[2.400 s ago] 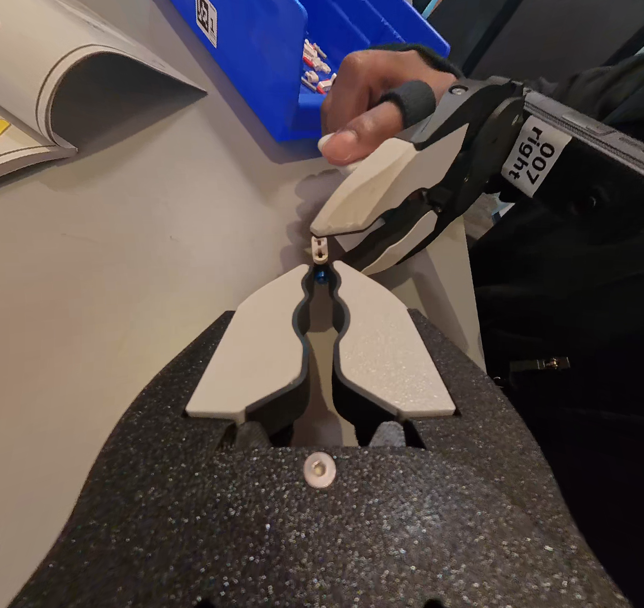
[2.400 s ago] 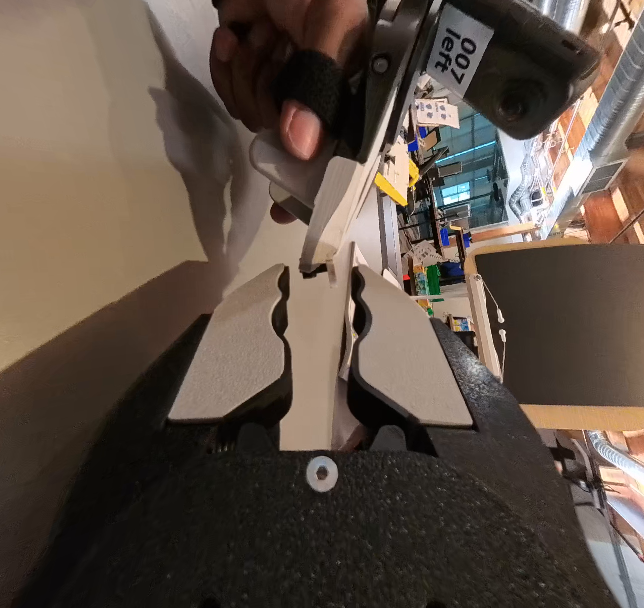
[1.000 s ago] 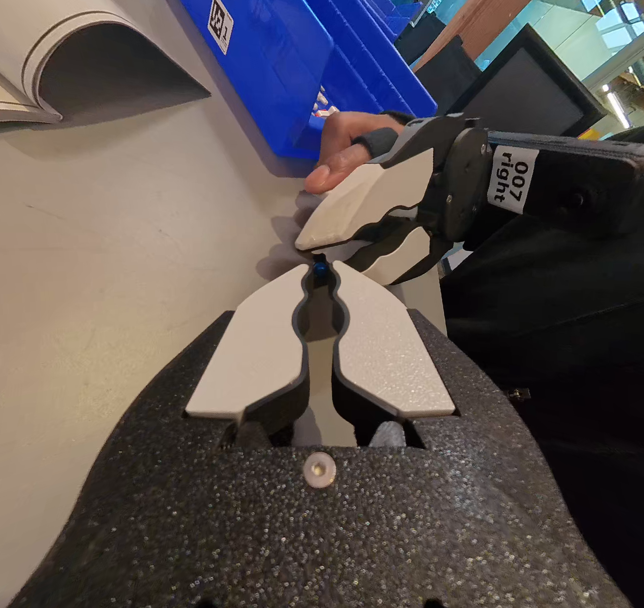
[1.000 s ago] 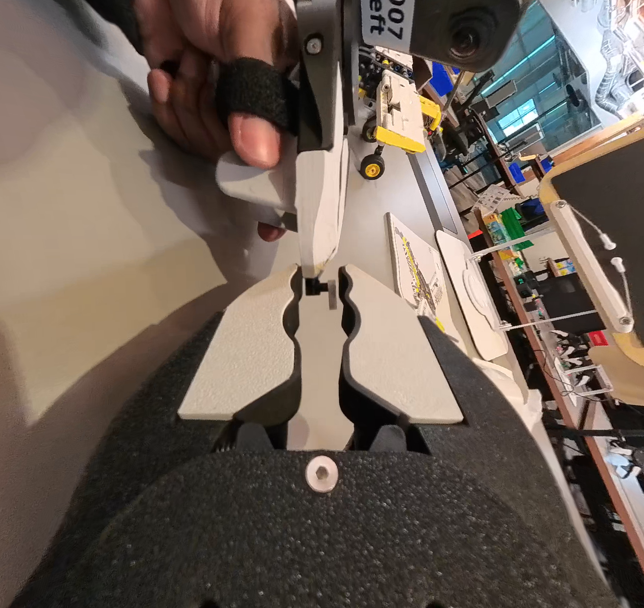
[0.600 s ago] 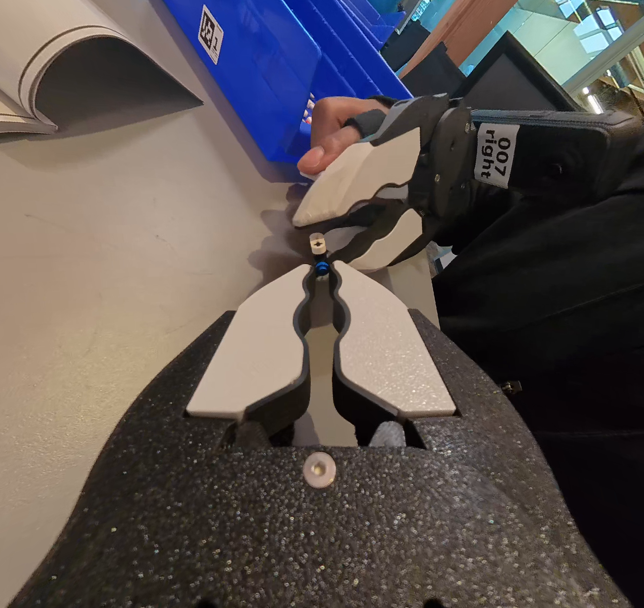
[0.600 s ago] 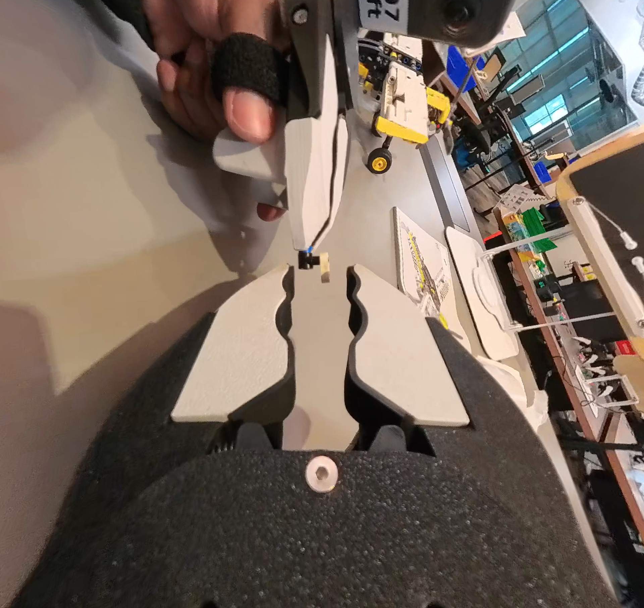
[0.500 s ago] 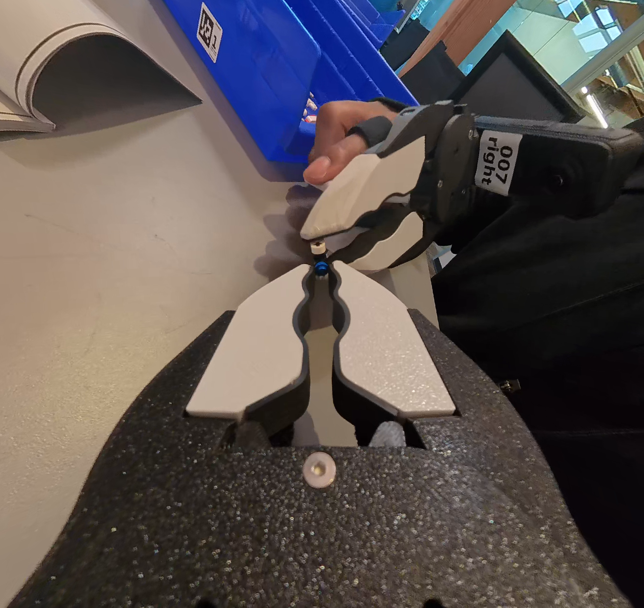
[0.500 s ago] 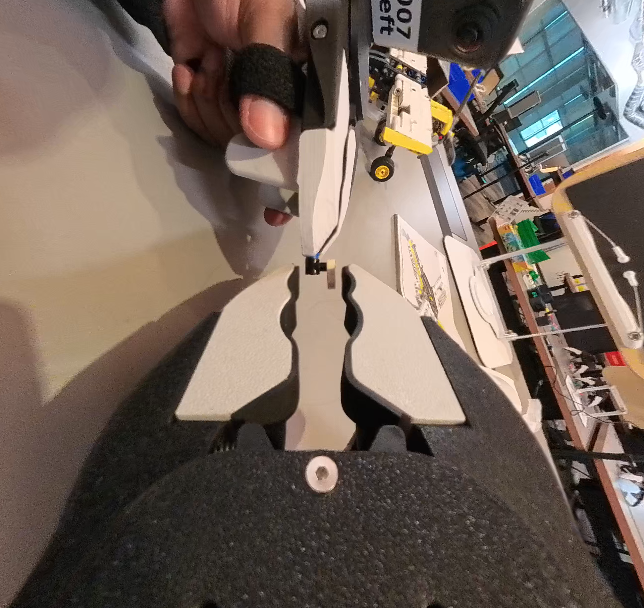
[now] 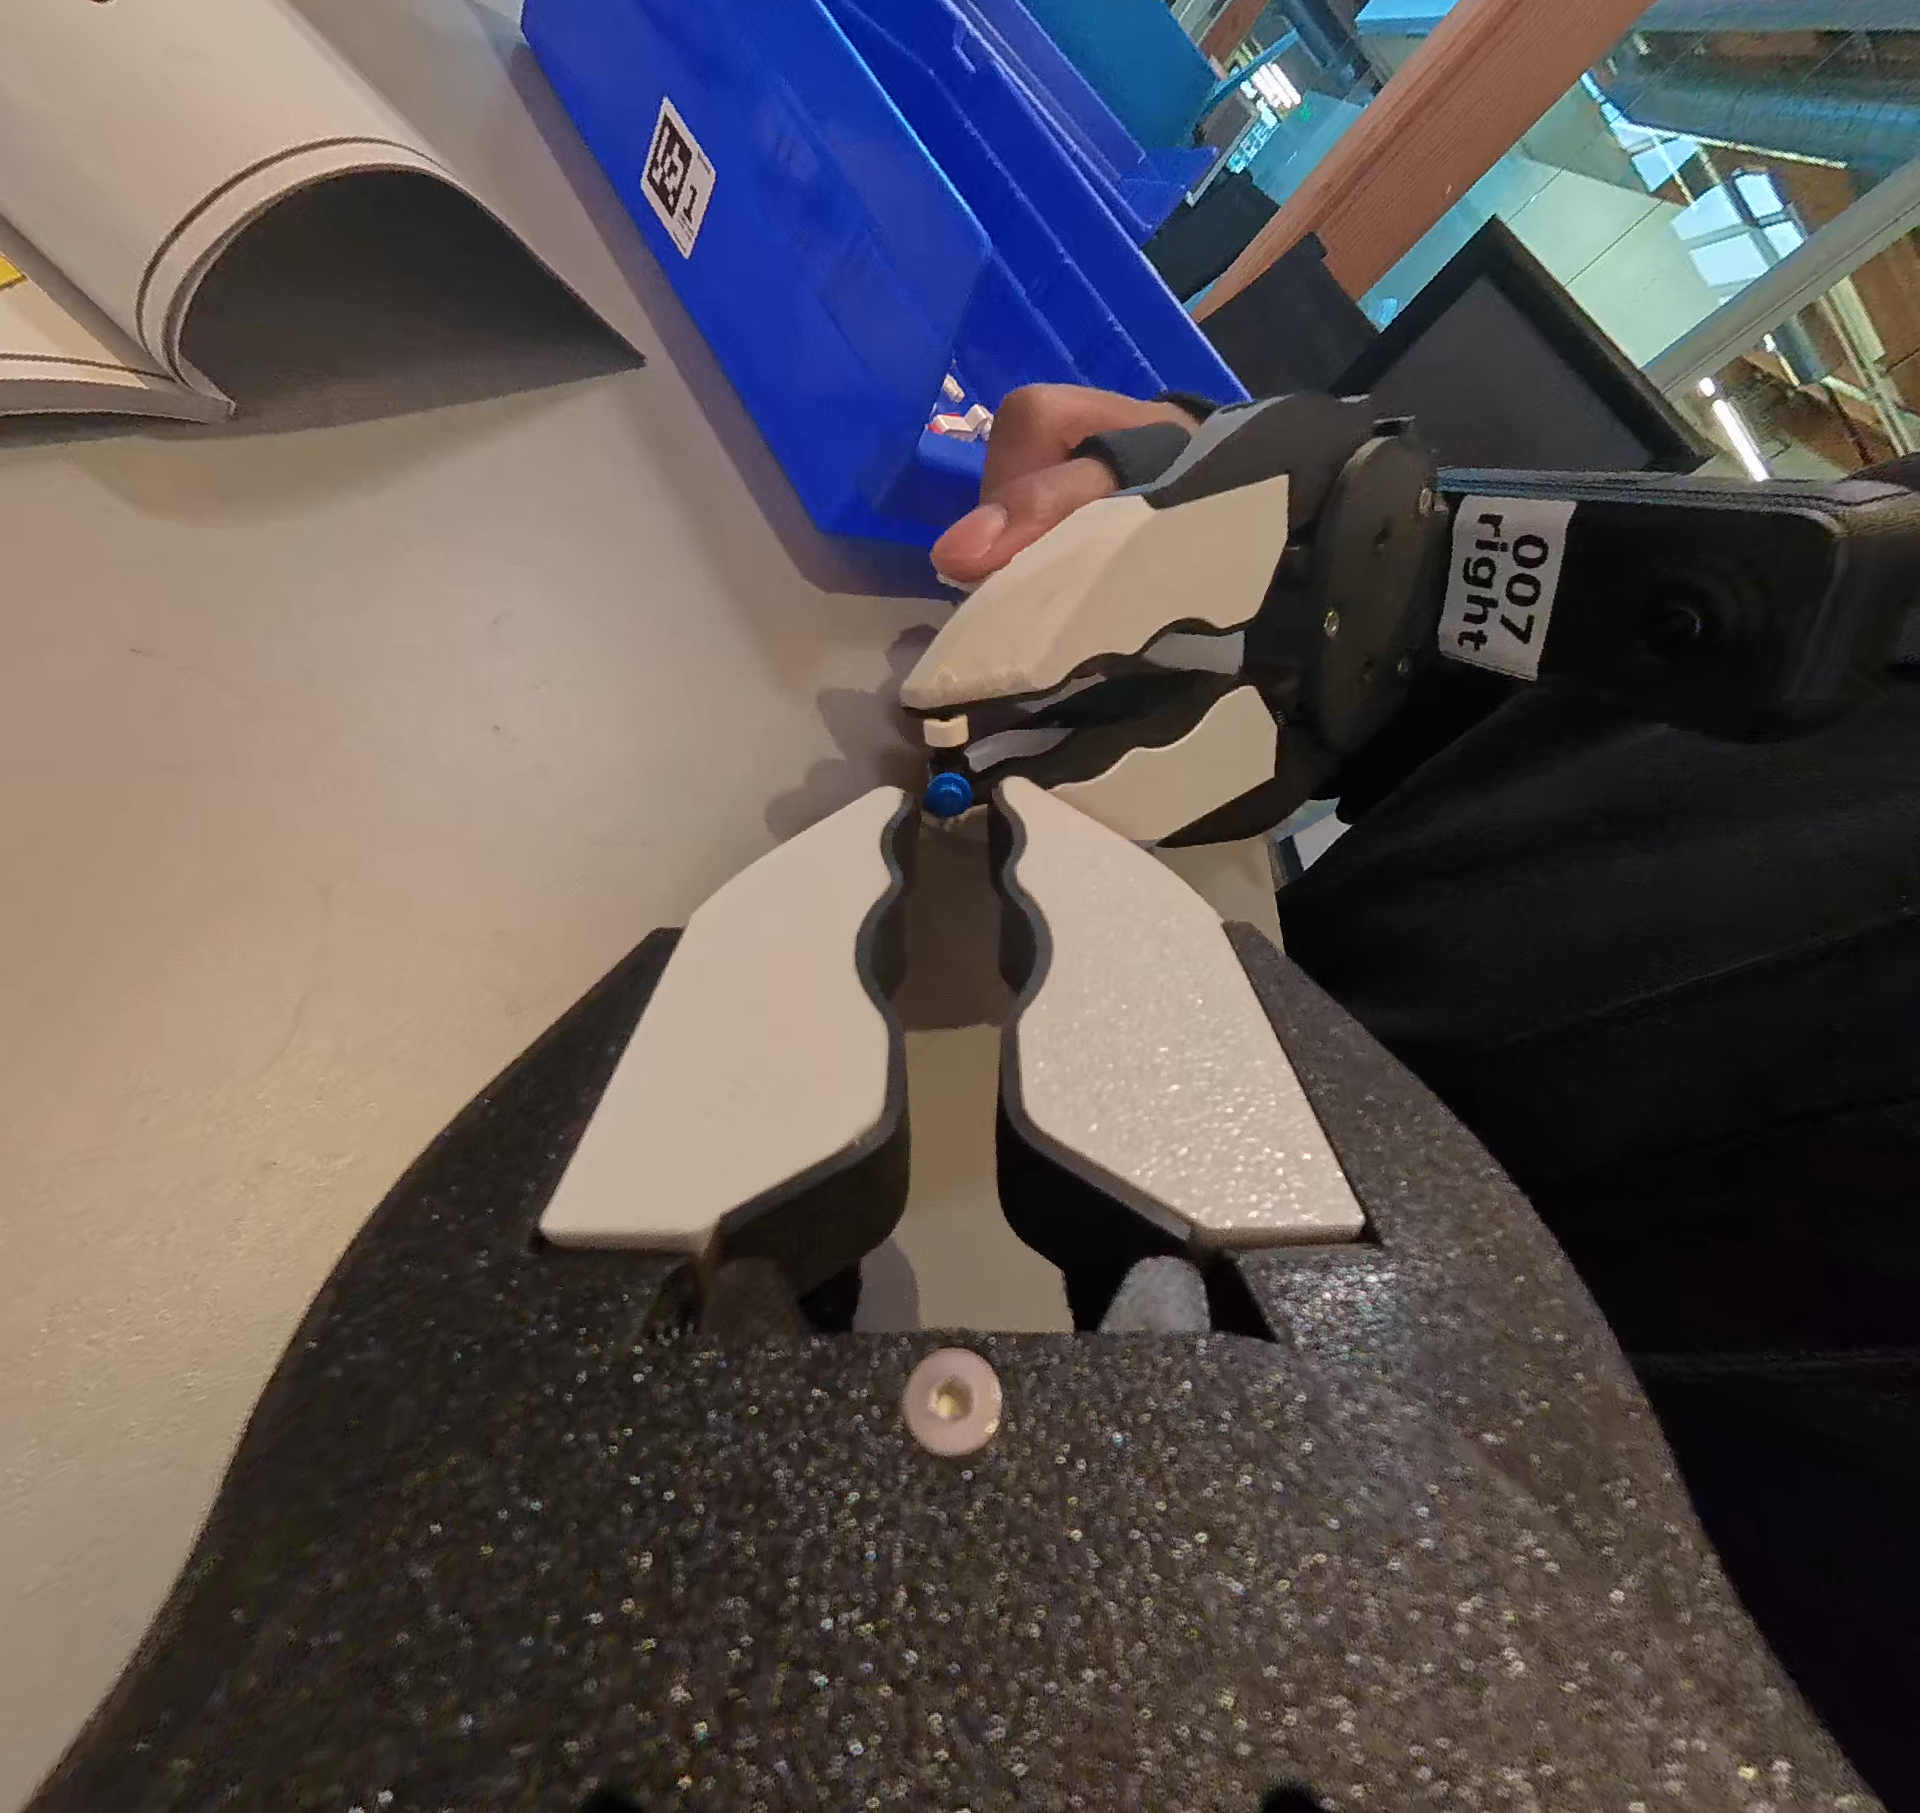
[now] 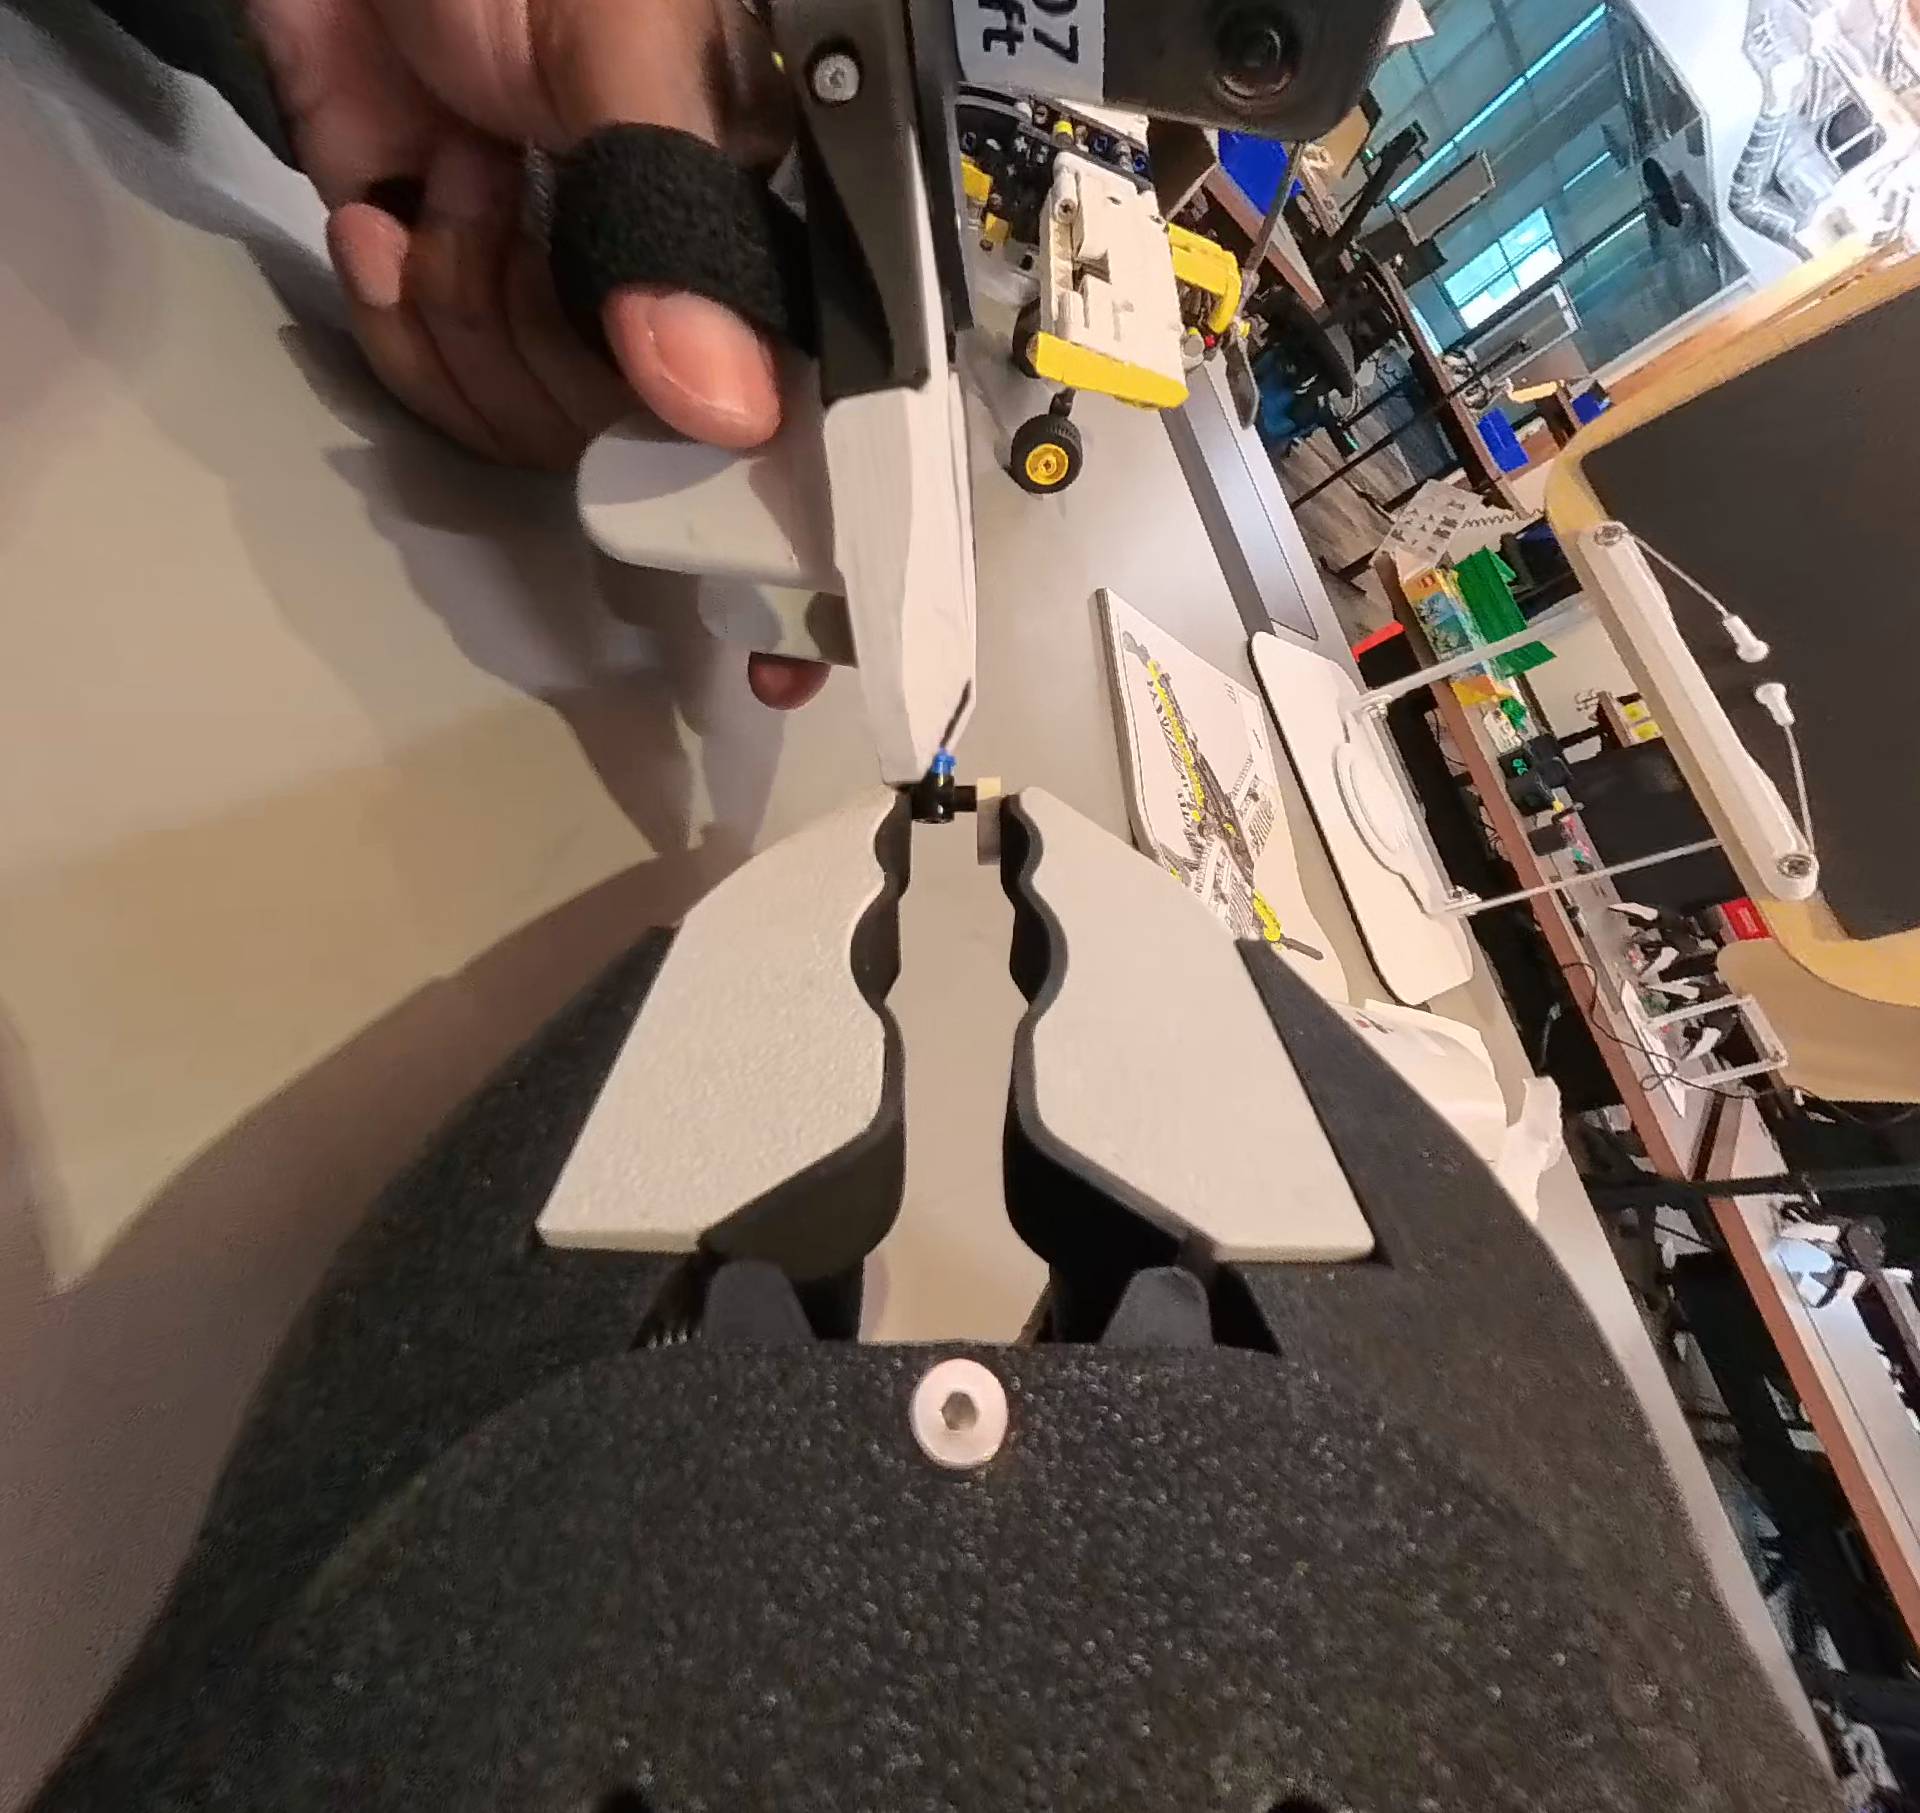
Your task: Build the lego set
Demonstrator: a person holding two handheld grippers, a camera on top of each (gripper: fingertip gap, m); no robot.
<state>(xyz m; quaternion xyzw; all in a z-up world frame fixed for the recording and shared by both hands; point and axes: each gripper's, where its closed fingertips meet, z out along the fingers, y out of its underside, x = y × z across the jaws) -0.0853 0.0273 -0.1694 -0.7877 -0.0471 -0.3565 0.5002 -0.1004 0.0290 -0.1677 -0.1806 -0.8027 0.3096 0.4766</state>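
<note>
- The left tongs [image 9: 948,807] were nearly closed, their tips pinching a small blue peg [image 9: 945,793] just above the pale counter [image 9: 312,724].
- The right tongs [image 10: 956,807] came in crosswise, clamped on a small part made of a black connector [image 10: 932,800] and a cream bush [image 10: 987,818]; one pad pressed the black end, the other the cream end.
- The blue peg met the black connector, so both tongs were joined tip to tip through the little parts.
- A hand [image 10: 520,153] with a black finger strap gripped the left tool.
- Behind stood a blue bin [image 9: 831,205] and an open booklet [image 9: 208,205]; a white and yellow toy vehicle [image 10: 1101,309] stood farther along the counter.
</note>
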